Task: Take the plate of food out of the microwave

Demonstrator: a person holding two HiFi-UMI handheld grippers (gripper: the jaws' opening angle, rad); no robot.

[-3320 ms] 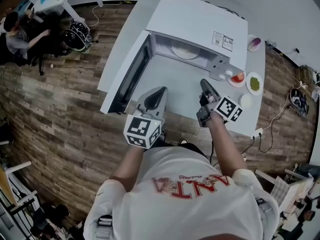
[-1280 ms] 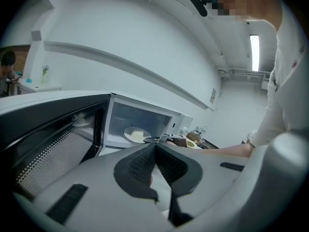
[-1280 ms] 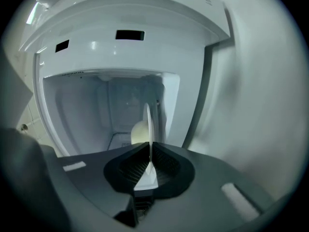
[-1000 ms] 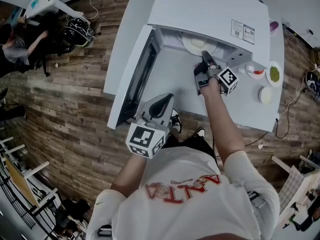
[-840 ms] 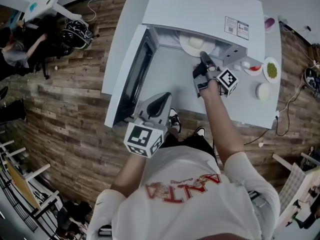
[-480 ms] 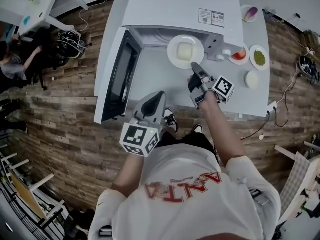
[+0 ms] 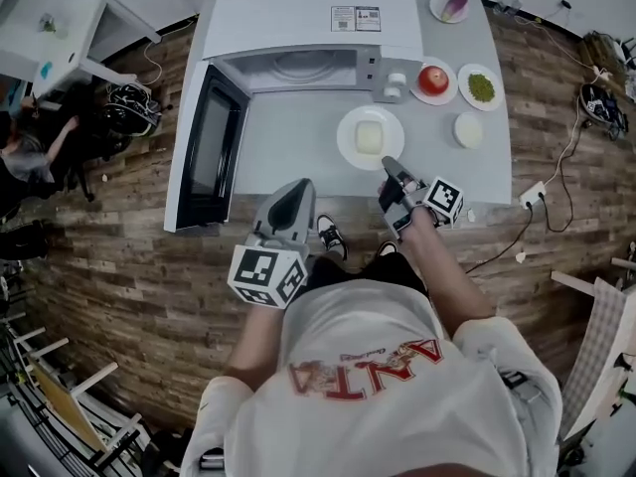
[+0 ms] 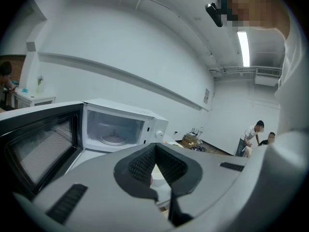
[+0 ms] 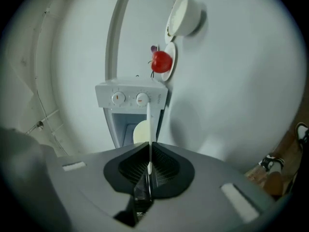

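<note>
The white plate with a pale square of food is out of the microwave, over the grey table in front of the open cavity. Whether it rests on the table I cannot tell. My right gripper is shut on the plate's near rim. In the right gripper view the rim runs edge-on between the pads of that gripper. My left gripper hangs shut and empty at the table's near edge. In the left gripper view this gripper faces the empty microwave.
The microwave door stands wide open at the left. Right of the microwave are a red apple on a saucer, a plate of green food, a small white bowl and a plate with something purple.
My right gripper has drawn the plate out of the microwave cavity and toward the table's near edge. The left gripper has pulled back a little toward the person.
</note>
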